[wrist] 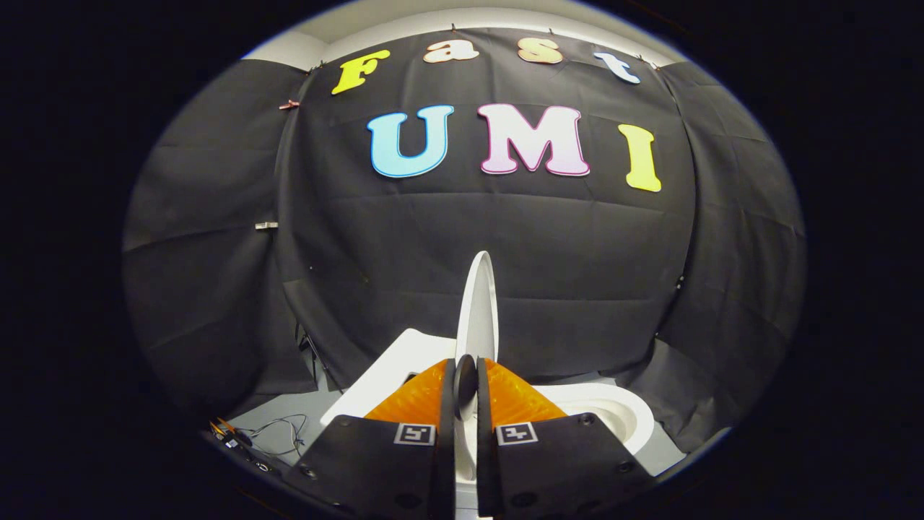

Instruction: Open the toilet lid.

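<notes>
With the lid standing edge-on between my fingers, the gripper is nearly closed and looks pinched on its rim, the bowl just beyond on the right. I judge a slip likely: too thin a grip, and the lid could drop back onto the seat.

White toilet lid, white toilet bowl
</notes>
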`<state>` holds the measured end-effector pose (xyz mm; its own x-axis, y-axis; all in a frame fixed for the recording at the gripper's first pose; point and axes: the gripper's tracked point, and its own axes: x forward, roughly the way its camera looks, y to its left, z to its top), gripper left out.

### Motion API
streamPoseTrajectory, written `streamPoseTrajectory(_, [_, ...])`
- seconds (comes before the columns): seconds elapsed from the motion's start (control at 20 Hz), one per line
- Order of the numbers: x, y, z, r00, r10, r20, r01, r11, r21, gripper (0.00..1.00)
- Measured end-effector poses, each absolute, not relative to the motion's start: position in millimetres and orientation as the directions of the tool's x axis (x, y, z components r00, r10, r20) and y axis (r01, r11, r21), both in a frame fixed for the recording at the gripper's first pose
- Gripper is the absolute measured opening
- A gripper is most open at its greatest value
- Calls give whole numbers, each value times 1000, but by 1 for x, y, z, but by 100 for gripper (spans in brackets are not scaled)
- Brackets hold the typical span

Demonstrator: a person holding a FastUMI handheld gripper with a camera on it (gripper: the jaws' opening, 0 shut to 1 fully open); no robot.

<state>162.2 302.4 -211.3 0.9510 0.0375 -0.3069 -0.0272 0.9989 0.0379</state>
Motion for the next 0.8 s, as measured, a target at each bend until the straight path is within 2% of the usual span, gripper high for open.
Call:
streamPoseTrajectory(0.05, [163, 305, -215, 949, 47, -313, -37, 999, 39, 16])
streamPoseTrajectory(0.1, [163, 303, -216, 950, 34, -309, -26, 999, 33, 25])
streamPoseTrajectory(0.2, [159, 302, -208, 952, 41, -302, -29, 999, 44, 25])
streamPoseTrajectory(0.4, [161, 301, -203, 957, 53, -286, -37, 997, 62, 81])
streamPoseTrajectory(0.5, [159, 300, -199, 958, 60, -282, -42, 997, 68, 94])
streamPoseTrajectory(0.6, [153, 294, -194, 959, 59, -277, -39, 996, 74, 100])
streamPoseTrajectory(0.8, [141, 278, -172, 970, 52, -236, -29, 994, 101, 100])
